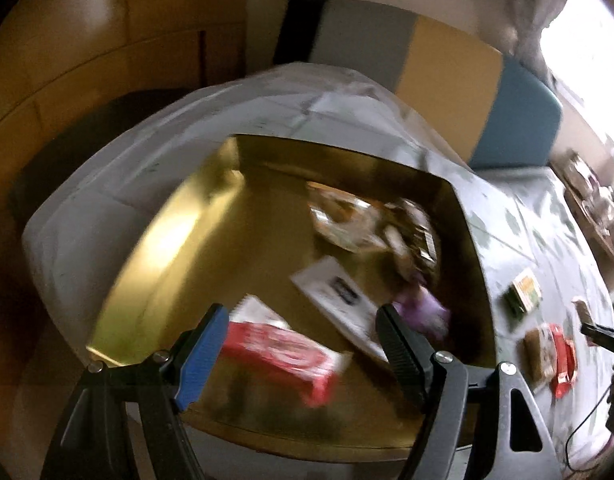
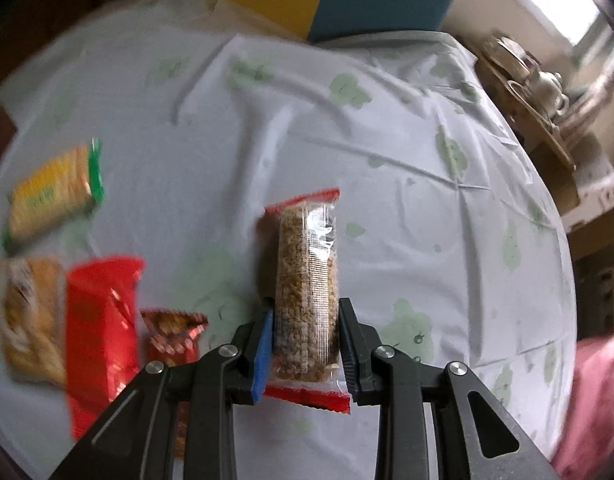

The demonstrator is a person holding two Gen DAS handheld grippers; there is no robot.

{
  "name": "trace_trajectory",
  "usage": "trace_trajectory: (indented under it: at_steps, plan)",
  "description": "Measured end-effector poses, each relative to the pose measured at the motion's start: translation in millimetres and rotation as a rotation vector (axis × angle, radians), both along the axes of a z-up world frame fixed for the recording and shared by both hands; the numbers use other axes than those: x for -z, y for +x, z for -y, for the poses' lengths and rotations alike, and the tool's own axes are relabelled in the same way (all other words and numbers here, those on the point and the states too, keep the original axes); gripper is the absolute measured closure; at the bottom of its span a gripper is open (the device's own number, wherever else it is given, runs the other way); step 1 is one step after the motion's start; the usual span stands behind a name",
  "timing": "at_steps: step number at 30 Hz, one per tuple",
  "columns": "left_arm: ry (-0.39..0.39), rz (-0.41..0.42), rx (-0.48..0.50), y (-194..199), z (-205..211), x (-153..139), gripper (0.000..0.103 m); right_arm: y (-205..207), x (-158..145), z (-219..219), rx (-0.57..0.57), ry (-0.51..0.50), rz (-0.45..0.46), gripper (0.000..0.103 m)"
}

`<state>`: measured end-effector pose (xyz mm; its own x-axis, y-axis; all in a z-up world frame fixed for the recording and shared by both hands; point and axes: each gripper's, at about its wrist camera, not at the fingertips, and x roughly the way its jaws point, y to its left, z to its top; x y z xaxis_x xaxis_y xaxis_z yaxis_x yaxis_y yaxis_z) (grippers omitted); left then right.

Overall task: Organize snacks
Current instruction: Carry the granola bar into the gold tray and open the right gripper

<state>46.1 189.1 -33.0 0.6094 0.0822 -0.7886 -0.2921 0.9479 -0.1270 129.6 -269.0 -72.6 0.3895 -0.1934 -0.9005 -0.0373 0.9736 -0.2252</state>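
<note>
Clamping the granola bar [image 2: 307, 292] near its lower end above the tablecloth [image 2: 387, 140], the right gripper [image 2: 305, 344] holds something light, stiff, probably crumbly, while the left gripper [image 1: 303, 344] gapes over the gold tray [image 1: 187, 220].

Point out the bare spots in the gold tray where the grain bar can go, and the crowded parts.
The grain bar is clamped in the right gripper. The gold tray is bare along its left half and far-left corner. It is crowded at the far right, around the wrapper pile and white packet; the red packet fills the near middle.
</note>
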Motion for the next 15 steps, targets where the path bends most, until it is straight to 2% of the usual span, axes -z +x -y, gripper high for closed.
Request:
trace_trajectory:
  at_steps: [3,6,10,15]
  plan:
    - [-0.006,0.003,-0.061,-6,-22,0,0.026,0,-23,3,0.028,0.045,0.061,0.073]
    - [-0.009,-0.004,-0.106,-11,-39,2,0.026,-5,-49,-13,-0.016,0.104,0.117,0.073]
    - [-0.029,0.001,-0.132,-13,-47,3,0.027,-15,-73,-68,-0.174,0.229,0.150,0.073]
    - [-0.027,0.029,-0.107,-17,-45,-5,0.027,-32,-80,-160,-0.413,0.342,0.143,0.073]
